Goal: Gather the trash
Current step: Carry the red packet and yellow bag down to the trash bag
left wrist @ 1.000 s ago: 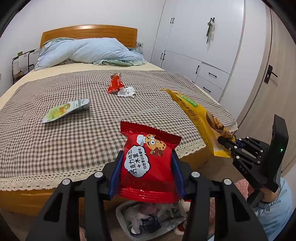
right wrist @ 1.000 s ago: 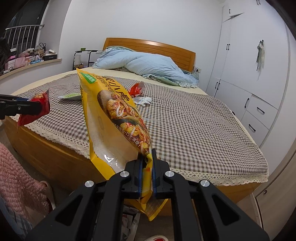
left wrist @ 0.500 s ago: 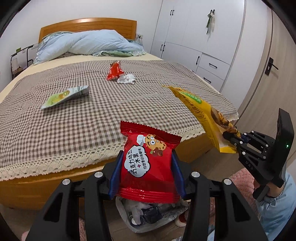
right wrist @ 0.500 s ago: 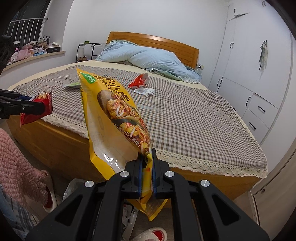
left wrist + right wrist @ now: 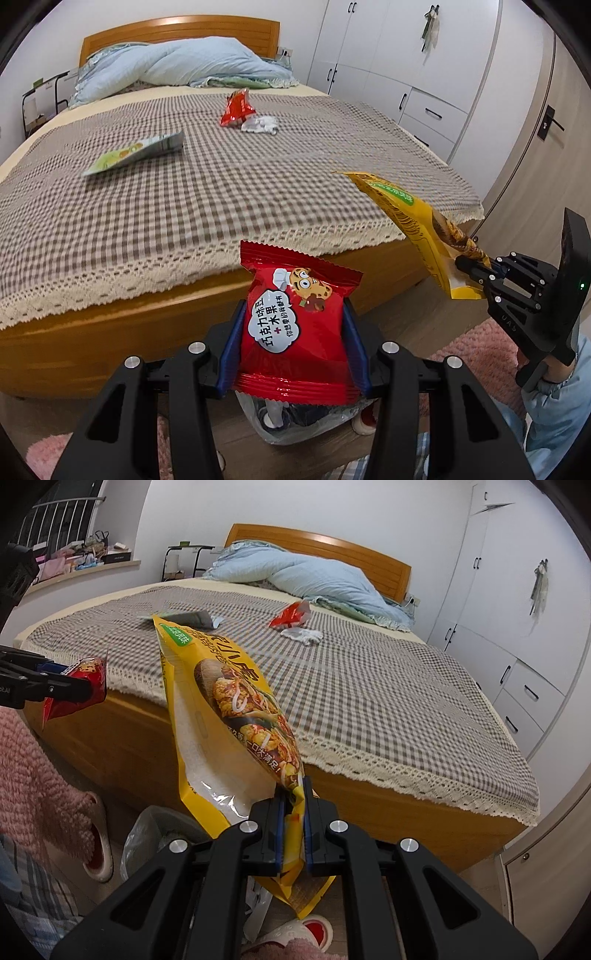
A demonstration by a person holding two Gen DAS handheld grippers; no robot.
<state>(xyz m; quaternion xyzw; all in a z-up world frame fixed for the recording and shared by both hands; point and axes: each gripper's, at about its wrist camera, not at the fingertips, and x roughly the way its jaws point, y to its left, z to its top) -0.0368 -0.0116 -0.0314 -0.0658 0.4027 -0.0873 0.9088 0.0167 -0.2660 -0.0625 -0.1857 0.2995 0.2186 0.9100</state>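
Down low in the left wrist view, the left gripper point(image 5: 295, 343) pinches a puffy red snack packet point(image 5: 297, 325) with a cartoon cookie. At right, the right gripper point(image 5: 293, 834) clamps a long yellow noodle bag's point(image 5: 229, 716) corner, above a plastic-lined bin point(image 5: 295, 421).

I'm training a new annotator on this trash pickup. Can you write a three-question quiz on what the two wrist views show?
1. What does the left gripper hold?
2. True or false: the right gripper pinches the yellow bag at its lower corner.
3. Which items lie on the bed? A: none. B: green packet, red wrapper, white scrap. C: only a bottle.

Key
1. The red snack pack, gripped by its sides.
2. True.
3. B.
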